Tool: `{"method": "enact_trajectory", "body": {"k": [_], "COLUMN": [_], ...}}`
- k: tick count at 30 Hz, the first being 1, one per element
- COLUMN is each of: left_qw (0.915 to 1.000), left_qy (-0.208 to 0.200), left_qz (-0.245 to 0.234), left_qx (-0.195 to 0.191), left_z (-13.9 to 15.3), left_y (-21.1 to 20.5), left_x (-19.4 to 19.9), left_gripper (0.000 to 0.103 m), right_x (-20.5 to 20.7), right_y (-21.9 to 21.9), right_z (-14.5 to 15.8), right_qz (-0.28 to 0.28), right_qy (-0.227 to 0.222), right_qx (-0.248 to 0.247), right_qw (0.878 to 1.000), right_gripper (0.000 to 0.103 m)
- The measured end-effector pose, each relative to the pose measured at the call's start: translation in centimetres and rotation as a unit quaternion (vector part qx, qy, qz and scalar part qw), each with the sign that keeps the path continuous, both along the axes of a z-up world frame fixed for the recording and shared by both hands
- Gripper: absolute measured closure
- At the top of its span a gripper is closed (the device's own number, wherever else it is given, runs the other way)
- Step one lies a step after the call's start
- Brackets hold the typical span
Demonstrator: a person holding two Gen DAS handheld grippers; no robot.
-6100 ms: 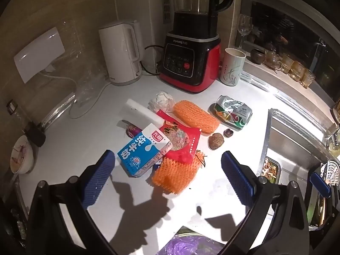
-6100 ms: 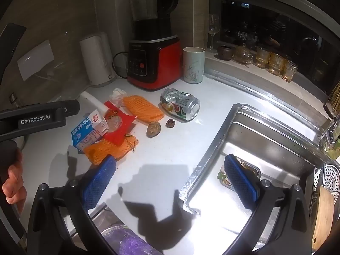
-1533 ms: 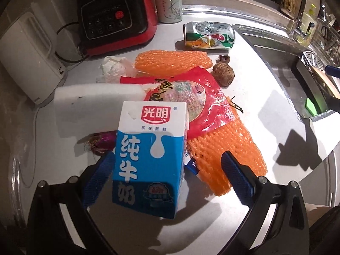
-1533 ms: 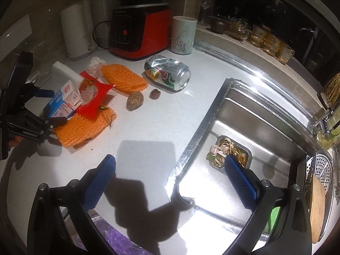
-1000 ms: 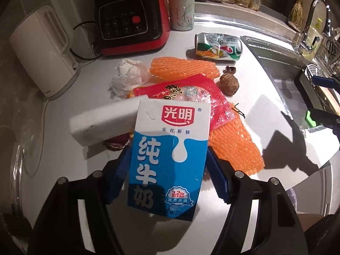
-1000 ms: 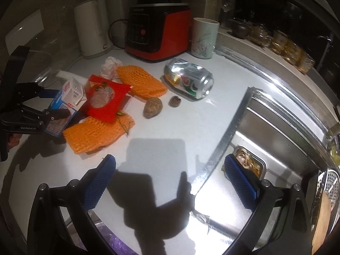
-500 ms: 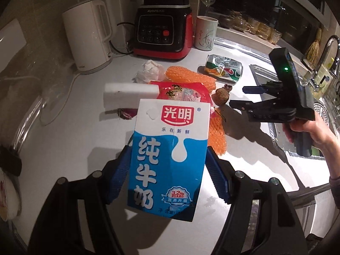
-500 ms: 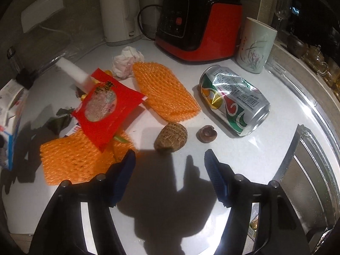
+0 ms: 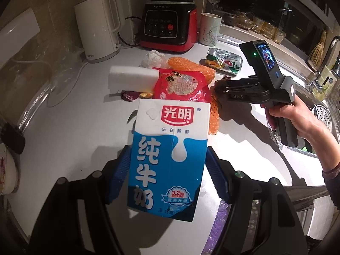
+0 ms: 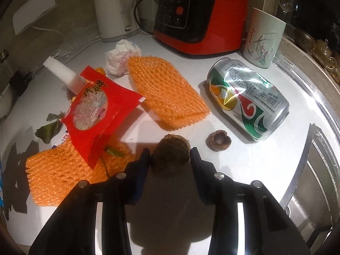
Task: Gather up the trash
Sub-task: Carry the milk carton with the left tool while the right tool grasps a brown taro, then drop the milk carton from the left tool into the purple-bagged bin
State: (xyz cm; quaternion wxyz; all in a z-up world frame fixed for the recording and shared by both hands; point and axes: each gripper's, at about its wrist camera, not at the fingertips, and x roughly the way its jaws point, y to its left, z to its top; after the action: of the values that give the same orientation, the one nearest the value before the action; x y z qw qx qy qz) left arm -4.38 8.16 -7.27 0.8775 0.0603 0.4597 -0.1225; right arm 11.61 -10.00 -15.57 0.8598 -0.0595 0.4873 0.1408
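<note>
Mid-collection, two pickups at once. Left gripper (image 9: 167, 176) pinching the milk carton (image 9: 167, 157) at centre frame, lifted clear of the counter (image 9: 74, 131). Right gripper (image 10: 170, 157), jaws just closing, bracketing the brown taro root (image 10: 171, 155) at lower centre; left pad touching, right pad seemingly just short. Next, likely: finish the squeeze without rolling it, then carry both to the purple bag (image 9: 221, 218) at the lower edge.

foam block (image 9: 132, 77) partly under the red packet (image 9: 180, 84); purple bag (image 9: 222, 218) perhaps below
</note>
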Motion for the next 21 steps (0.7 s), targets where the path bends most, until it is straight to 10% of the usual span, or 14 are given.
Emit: {"method": "enact_trajectory", "body": {"k": [11, 21], "left_qw": [0.9957, 0.9823], "left_qy": [0.0, 0.047], "left_qz": [-0.091, -0.181], "left_qx": [-0.018, -0.011], "left_z": [0.2, -3.4], "left_y": [-2.5, -6.0], "left_x": [-4.8, -11.4], "left_gripper": [0.035, 0.035], "right_x": [-16.9, -30.2], "right_y": [0.4, 1.4], "right_z": [4.9, 0.6], "right_qz": [0.008, -0.028], "right_qy": [-0.007, 0.066], "right_qx": [0.023, 0.047], "right_qw": [1.0, 0.996], "right_gripper": [0.063, 0.063]}}
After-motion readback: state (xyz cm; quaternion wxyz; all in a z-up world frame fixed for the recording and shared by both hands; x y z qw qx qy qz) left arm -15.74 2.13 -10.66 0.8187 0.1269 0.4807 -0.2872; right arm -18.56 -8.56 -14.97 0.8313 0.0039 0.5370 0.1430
